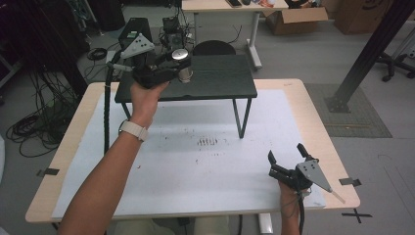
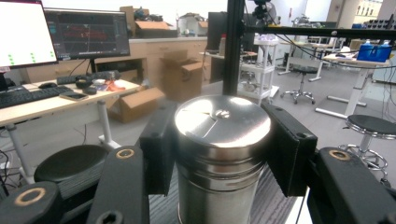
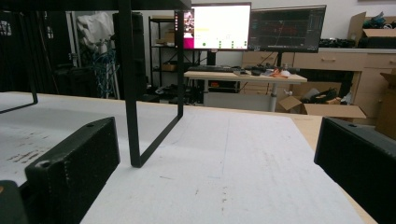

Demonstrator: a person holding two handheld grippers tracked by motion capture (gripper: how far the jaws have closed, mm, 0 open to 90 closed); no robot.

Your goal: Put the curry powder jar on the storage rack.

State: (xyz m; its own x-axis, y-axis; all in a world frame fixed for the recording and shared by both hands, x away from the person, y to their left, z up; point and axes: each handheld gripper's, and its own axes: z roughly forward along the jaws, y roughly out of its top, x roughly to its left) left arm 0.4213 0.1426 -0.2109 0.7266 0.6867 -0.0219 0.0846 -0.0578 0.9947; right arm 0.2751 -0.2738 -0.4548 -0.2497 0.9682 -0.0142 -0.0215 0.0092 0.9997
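Nearest you, your right gripper (image 1: 286, 164) rests low on the white mat (image 1: 195, 171), in front of and to the right of the black stand (image 1: 220, 85). Its jaws stand wide apart with nothing between them, likely parked while the other hand works. Farther off, your left gripper (image 1: 178, 66) is raised at the stand's left end, jaws clamped on either side of the steel canister (image 2: 219, 154). It holds the canister upright just over the stand's top, probably for setting down or lifting; contact underneath is unclear. The canister is a shiny, brushed-metal cylinder with a flat lid and a ridged band below it.
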